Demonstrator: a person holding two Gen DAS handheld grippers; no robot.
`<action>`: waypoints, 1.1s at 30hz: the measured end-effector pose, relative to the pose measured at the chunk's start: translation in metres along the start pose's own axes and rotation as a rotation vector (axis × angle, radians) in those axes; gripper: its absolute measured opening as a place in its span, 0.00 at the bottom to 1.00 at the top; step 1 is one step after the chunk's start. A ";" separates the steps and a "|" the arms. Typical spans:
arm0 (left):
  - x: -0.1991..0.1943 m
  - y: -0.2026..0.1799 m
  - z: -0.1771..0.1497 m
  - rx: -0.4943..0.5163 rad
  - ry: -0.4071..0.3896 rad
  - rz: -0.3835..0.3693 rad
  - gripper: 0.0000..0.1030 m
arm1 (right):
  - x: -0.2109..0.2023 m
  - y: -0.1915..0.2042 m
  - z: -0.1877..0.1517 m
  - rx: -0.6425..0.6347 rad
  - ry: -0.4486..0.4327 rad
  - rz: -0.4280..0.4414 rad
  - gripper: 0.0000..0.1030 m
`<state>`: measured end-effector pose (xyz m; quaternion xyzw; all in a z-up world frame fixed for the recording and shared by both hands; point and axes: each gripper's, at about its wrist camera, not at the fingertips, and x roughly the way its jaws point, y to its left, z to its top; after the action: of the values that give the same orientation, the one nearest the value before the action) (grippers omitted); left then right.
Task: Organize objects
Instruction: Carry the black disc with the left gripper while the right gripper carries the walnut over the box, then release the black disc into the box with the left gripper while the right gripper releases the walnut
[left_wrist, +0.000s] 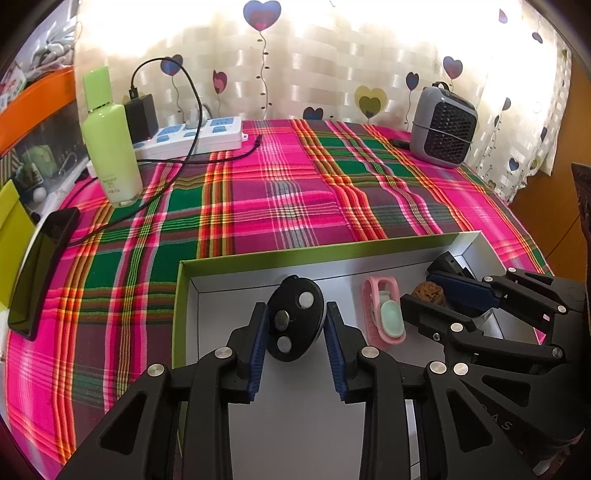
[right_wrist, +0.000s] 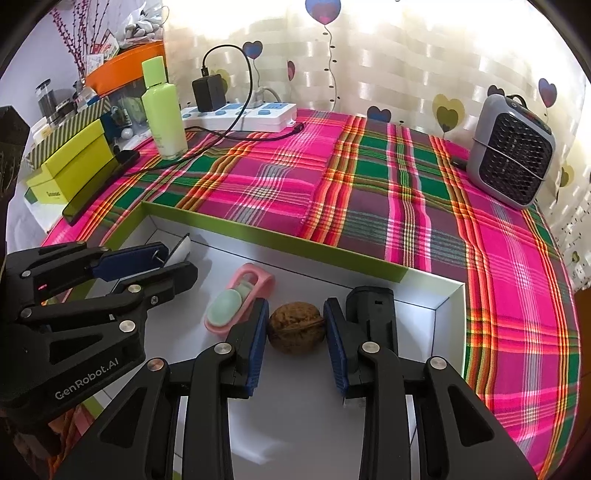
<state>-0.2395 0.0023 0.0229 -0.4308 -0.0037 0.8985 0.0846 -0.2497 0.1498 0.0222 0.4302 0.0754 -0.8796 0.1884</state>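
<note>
A shallow box with a green rim and white floor lies on the plaid cloth; it also shows in the right wrist view. My left gripper is shut on a black disc with three metal studs, held tilted over the box floor. My right gripper is shut on a brown walnut that rests low in the box. A pink and mint clip lies between them, also seen in the left wrist view. A black block lies behind the right finger.
A green bottle, a white power strip with black charger and cable, and a dark phone sit at the left. A grey fan heater stands at the back right. A yellow-green box is far left.
</note>
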 end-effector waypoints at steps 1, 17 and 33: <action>0.000 0.000 0.000 -0.001 0.001 0.000 0.29 | 0.000 -0.001 0.000 0.005 -0.001 0.000 0.31; -0.025 0.000 -0.008 -0.025 -0.031 -0.015 0.43 | -0.021 0.004 -0.008 0.025 -0.039 -0.008 0.45; -0.071 -0.009 -0.037 -0.018 -0.111 0.016 0.44 | -0.064 0.009 -0.031 0.083 -0.110 -0.016 0.45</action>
<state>-0.1654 -0.0024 0.0552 -0.3808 -0.0131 0.9217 0.0730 -0.1881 0.1681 0.0541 0.3883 0.0318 -0.9057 0.1672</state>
